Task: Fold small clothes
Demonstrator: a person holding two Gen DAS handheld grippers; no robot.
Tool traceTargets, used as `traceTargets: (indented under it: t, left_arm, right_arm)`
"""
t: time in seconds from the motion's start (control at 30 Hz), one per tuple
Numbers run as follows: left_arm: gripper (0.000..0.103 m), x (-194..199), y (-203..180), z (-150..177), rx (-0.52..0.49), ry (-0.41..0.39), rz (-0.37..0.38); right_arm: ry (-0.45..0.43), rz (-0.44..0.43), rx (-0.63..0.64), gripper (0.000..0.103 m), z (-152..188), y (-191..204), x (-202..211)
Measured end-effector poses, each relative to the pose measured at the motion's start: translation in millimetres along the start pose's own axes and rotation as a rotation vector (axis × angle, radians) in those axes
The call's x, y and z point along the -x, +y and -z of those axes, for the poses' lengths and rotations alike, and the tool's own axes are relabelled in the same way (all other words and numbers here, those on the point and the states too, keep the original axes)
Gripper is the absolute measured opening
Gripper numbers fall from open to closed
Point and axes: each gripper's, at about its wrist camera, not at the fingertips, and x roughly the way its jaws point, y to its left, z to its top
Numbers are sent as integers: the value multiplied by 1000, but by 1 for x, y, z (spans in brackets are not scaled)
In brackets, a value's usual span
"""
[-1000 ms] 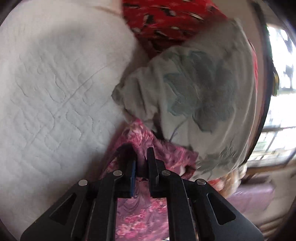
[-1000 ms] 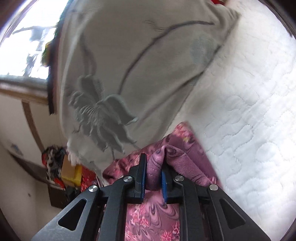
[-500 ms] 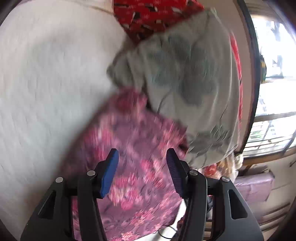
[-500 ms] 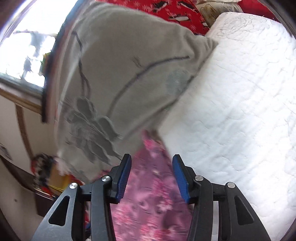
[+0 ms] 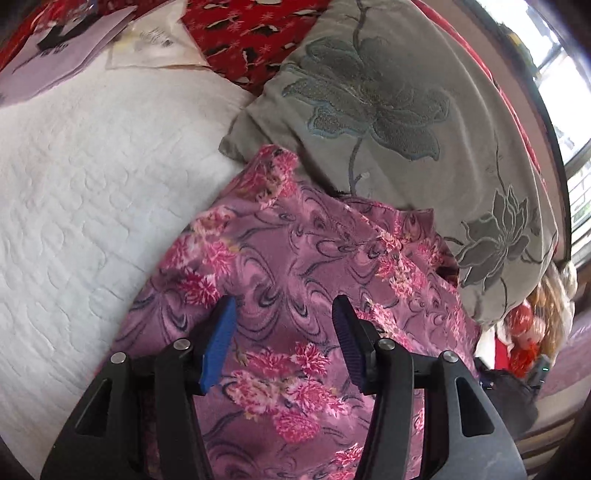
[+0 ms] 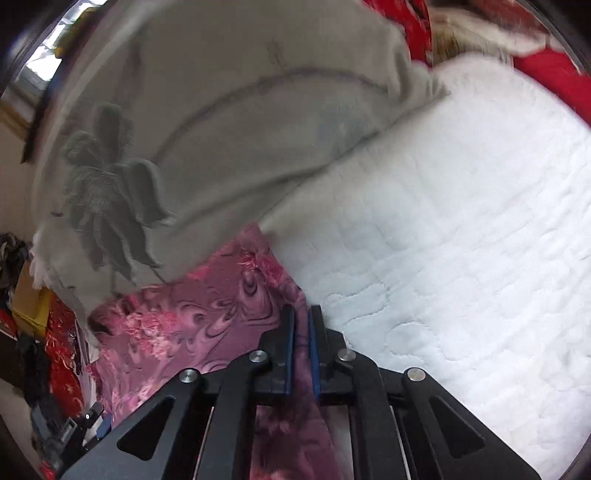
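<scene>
While one pink floral garment (image 5: 295,280) lay on the white quilt (image 5: 92,192), the left gripper (image 5: 282,332) was held spread wide just above it, nothing gripped. The right gripper (image 6: 301,332) was nearly closed at the garment's edge; whether cloth was pinched cannot be told. The garment's long axis ran away toward one grey flowered cushion (image 5: 399,110), with red patterned fabric (image 5: 251,33) beyond.

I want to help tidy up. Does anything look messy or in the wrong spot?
Yes. The pink flowery garment lies rumpled, not folded, and its far edge is tucked under the grey flower pillow instead of lying flat on the white quilt.
</scene>
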Motion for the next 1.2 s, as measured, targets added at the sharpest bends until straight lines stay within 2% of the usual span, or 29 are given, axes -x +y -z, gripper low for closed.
traceTargets:
  t: [0.03,0.1,0.17,0.2,0.23,0.27,0.3,0.33,0.4,0.47,0.5,0.53,0.6,0.63,0.67,0.7,0.8,0.87,0.93,1.0,1.07,1.13,1.2]
  left_arm:
    - [52,3,-3,-4,2,-1,-13]
    - [52,13,-8,-8,-42,-46,-50]
    - [60,21,-13,-6,-101,-72,-118]
    - [65,20,-12,-4,-118,-69,-168]
    - [65,15,-11,-2,-127,-56,-193]
    - [65,7,-8,0,-137,-26,-214]
    - [65,-6,-6,3,-146,25,-246]
    - [65,-11,-5,5,-166,29,-265]
    - [67,-13,-14,10,-245,-8,-317]
    - [69,-16,-19,13,-280,-24,-354]
    - [71,-17,-19,13,-281,-27,-359]
    - [71,-17,-18,13,-282,-29,-359]
    - [71,-18,-18,11,-273,-23,-344]
    - [71,-15,-16,9,-263,-19,-332]
    - [71,-10,-14,8,-250,-14,-328]
    - [71,-3,-14,6,-239,-15,-327]
    - [71,15,-24,8,-245,-70,-295]
    - [71,16,-27,10,-249,-46,-271]
    - [71,3,-23,13,-230,16,-264]
    - [73,-13,-13,17,-229,80,-289]
    - [73,-2,-8,17,-229,56,-270]
    - [73,13,4,12,-179,47,-221]
    - [73,24,18,9,-156,35,-214]
  right_arm:
    - [-24,19,23,17,3,3,11]
    - [-43,-17,43,24,14,6,31]
    - [-54,-33,38,49,30,0,47]
    - [-52,-26,36,54,41,-3,52]
    - [-37,-19,33,56,51,-8,52]
    - [-8,-16,34,51,61,-12,47]
    - [29,-17,52,40,68,-11,41]
    - [46,-33,78,7,71,-10,40]
    - [-29,-49,112,7,73,-4,55]
    - [-90,-68,75,7,74,-10,68]
    - [-88,-59,62,7,74,-15,66]
    - [-49,-30,53,7,76,-21,57]
    - [19,-1,22,7,80,-29,40]
    - [1,4,11,11,80,-32,47]
    - [-16,26,12,21,79,-30,56]
    - [-37,41,26,21,79,-25,65]
    - [-100,-23,92,21,85,-11,94]
    - [-118,-27,147,25,94,-4,100]
    - [-46,9,158,27,105,-8,84]
    - [58,77,146,28,116,-17,57]
    - [4,69,130,29,116,-17,65]
    - [-31,118,144,30,113,-10,76]
    - [-73,87,164,30,110,0,86]
